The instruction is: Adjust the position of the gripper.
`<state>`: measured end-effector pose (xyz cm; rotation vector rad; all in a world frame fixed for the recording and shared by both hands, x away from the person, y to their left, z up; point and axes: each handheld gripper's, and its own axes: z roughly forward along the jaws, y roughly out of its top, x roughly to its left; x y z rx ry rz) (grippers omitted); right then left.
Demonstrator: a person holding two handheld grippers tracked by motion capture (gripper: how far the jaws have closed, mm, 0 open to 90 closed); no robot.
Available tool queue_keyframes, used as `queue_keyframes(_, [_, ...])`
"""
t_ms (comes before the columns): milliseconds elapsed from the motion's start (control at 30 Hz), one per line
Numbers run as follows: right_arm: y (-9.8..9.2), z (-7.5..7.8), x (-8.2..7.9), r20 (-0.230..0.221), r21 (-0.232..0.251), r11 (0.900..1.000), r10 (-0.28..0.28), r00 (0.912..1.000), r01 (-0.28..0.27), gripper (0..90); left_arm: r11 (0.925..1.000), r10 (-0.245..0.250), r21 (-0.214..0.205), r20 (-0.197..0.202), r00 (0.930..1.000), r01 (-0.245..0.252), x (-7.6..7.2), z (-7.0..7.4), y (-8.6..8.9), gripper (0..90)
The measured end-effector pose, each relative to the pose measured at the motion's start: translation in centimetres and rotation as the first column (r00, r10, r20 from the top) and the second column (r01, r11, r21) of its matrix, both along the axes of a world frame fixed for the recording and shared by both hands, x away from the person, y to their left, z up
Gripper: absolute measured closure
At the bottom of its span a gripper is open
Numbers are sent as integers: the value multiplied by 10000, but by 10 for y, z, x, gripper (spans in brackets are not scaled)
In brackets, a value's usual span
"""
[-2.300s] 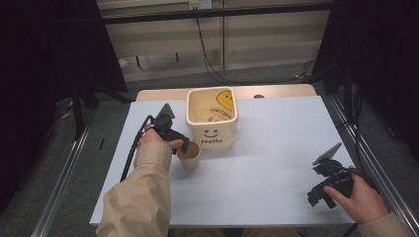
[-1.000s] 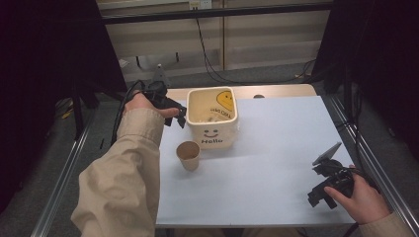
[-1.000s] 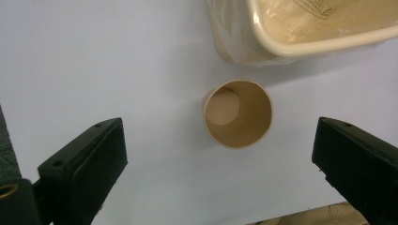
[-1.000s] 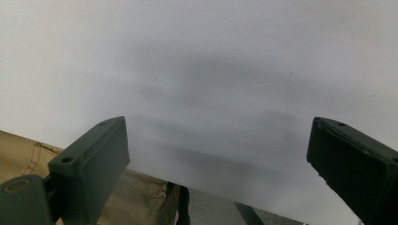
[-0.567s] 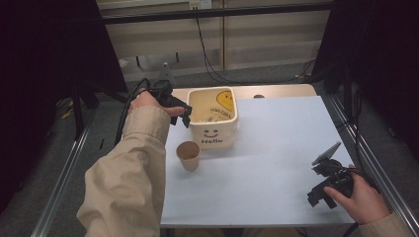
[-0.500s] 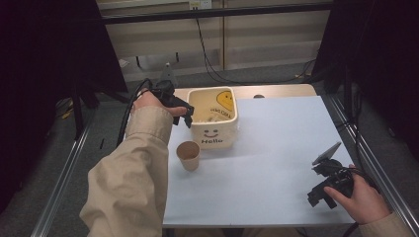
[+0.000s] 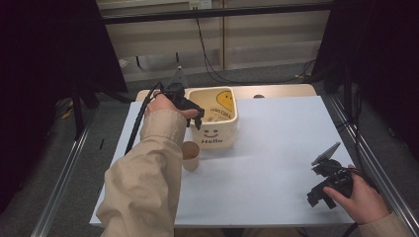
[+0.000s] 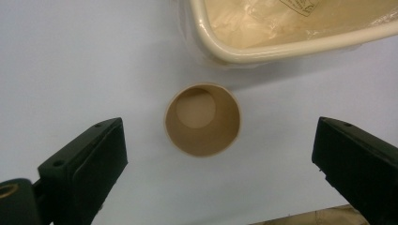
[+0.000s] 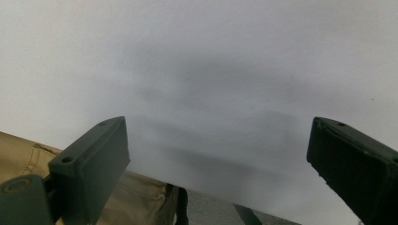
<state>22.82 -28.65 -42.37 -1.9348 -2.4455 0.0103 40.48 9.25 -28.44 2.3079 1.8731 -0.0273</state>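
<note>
In the high view, the left gripper (image 7: 197, 120) is held raised beside the cream smiley-face plastic bin (image 7: 215, 121); the tan paper cup (image 7: 190, 155) stands upright just before that bin on the white table (image 7: 276, 163). The right gripper (image 7: 318, 197) rests well right of the bin. In the left gripper view, wide-spread jaws are seen above the cup (image 8: 202, 119). In the right gripper view, jaws are parted, empty.

The person's left arm in its beige sleeve (image 7: 148, 182) stretched toward the table's far-left corner, its black two-jaw left gripper (image 7: 197, 118) raised, tilted downward, jaws wide apart. The black right gripper (image 7: 316, 196) rested low near the near-right corner, jaws likewise spread.
</note>
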Motion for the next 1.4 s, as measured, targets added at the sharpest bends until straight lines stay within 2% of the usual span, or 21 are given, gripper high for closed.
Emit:
queue_keyframes(133, [1,2,1,-66,-143,9998,116,9999,-117,58,9998,111,180,22,9999,-111,-2,-7,-3,33])
queue_keyframes(200, [1,1,1,-66,-129,9998,123,9999,-124,58,9998,178,49,-101,9998,-178,-2,-12,-2,33])
queue_keyframes(333, [1,2,0,-76,-157,9999,52,10000,-53,58,9997,188,175,-233,9996,-184,-3,-24,-1,33])
queue_keyframes(467, [1,1,0,103,-15,10000,80,9999,-80,58,9998,153,125,-377,9992,-148,-4,-32,-1,33])
queue_keyframes(533, [2,1,0,142,-21,10000,39,9999,-39,58,9996,178,238,-278,9995,-172,-4,-36,-1,33])
queue_keyframes(633, [1,0,0,111,11,10000,96,9999,-97,59,9996,198,208,-332,9993,-191,-5,-42,-2,33])
queue_keyframes(733, [1,2,0,-38,-107,9999,71,10000,-72,59,9997,140,207,-371,9992,-133,-5,-45,-2,33])
queue_keyframes(867, [0,1,1,21,-72,9999,92,10000,-92,58,9996,158,255,-273,9995,-151,-7,-50,-3,33])
queue_keyframes(967, [1,1,1,-20,-115,9998,145,9999,-146,58,9997,157,194,-341,9993,-151,-8,-54,-3,33])
queue_keyframes(1000, [1,0,1,125,-18,10000,87,9999,-87,59,9996,234,153,-355,9991,-229,-8,-55,-3,33])
queue_keyframes(1167, [2,1,0,170,-24,9999,123,9998,-123,58,9994,267,238,-301,9992,-260,-9,-58,-1,33])
queue_keyframes(1200, [3,1,1,158,-13,9999,101,9998,-101,58,9994,155,310,-319,9994,-145,-9,-59,0,33])
queue_keyframes(1400, [3,1,1,166,-67,9999,120,9998,-119,58,9995,260,209,-363,9990,-253,-11,-65,1,33])
